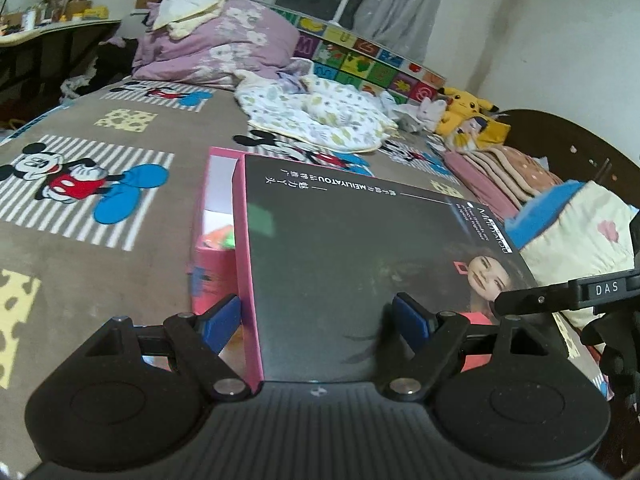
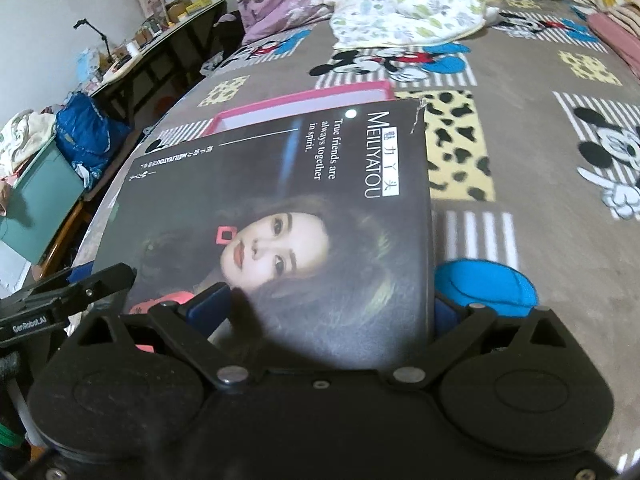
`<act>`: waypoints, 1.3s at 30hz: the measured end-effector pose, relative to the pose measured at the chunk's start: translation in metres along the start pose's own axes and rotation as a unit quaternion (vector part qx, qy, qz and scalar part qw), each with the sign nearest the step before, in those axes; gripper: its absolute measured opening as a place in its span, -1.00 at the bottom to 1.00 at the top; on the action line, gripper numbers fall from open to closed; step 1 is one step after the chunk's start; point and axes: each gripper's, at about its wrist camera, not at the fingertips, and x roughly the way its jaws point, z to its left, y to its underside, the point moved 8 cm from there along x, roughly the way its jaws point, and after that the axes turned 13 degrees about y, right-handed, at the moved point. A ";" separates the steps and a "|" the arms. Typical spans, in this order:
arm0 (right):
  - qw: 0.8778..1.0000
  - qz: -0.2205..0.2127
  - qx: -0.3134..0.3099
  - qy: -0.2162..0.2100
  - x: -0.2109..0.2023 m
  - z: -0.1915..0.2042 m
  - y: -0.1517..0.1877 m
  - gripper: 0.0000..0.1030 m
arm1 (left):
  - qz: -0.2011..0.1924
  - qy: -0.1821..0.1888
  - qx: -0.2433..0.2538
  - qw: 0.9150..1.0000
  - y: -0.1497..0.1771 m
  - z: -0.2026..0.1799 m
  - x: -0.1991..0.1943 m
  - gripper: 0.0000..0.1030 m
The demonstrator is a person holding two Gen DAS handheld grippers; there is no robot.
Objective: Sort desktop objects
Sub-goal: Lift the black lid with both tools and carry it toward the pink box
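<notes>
A pink box [image 1: 214,216] stands on the bed with small orange and green items [image 1: 218,238] inside. Its black lid [image 1: 352,264], printed with a woman's face and "MEILIYATOU", hangs partly over the box, offset to one side. My left gripper [image 1: 318,318] grips the lid's near pink-sided corner, one blue pad outside the rim and one on top. My right gripper [image 2: 324,308] grips the lid's [image 2: 280,208] other near corner the same way. The box's far pink rim [image 2: 304,100] shows beyond the lid.
The bed is covered by a brown Mickey Mouse blanket [image 1: 100,184]. A floral quilt [image 1: 320,120], purple bedding [image 1: 216,52], a Pikachu plush [image 1: 468,112] and pillows [image 1: 576,232] lie farther back. A cluttered desk [image 2: 160,32] and a blue bag [image 2: 88,132] stand beside the bed.
</notes>
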 end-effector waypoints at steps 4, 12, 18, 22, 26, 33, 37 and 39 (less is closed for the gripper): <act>1.000 -0.004 0.000 0.000 0.010 0.018 -0.014 0.93 | -0.001 -0.002 -0.008 1.000 -0.010 0.020 -0.001 0.59; 1.000 -0.013 0.002 0.014 0.033 0.047 -0.039 0.93 | -0.001 -0.002 -0.035 0.999 -0.032 0.064 0.013 0.59; 1.000 -0.016 0.008 0.024 0.052 0.057 -0.052 0.93 | 0.001 -0.003 -0.036 0.999 -0.051 0.084 0.034 0.59; 0.999 -0.027 0.022 0.032 0.063 0.058 -0.065 0.93 | 0.003 -0.001 -0.035 0.999 -0.062 0.094 0.048 0.59; 0.999 -0.027 0.028 0.038 0.077 0.057 -0.075 0.93 | 0.006 0.000 -0.034 0.999 -0.071 0.105 0.065 0.59; 0.997 -0.031 0.035 0.055 0.096 0.057 -0.092 0.93 | 0.000 0.000 -0.043 0.999 -0.085 0.123 0.094 0.60; 0.997 -0.035 0.039 0.061 0.104 0.055 -0.100 0.93 | -0.003 0.007 -0.052 0.999 -0.089 0.131 0.107 0.61; 0.996 -0.041 0.040 0.067 0.105 0.052 -0.104 0.93 | -0.003 0.012 -0.056 0.998 -0.089 0.132 0.113 0.61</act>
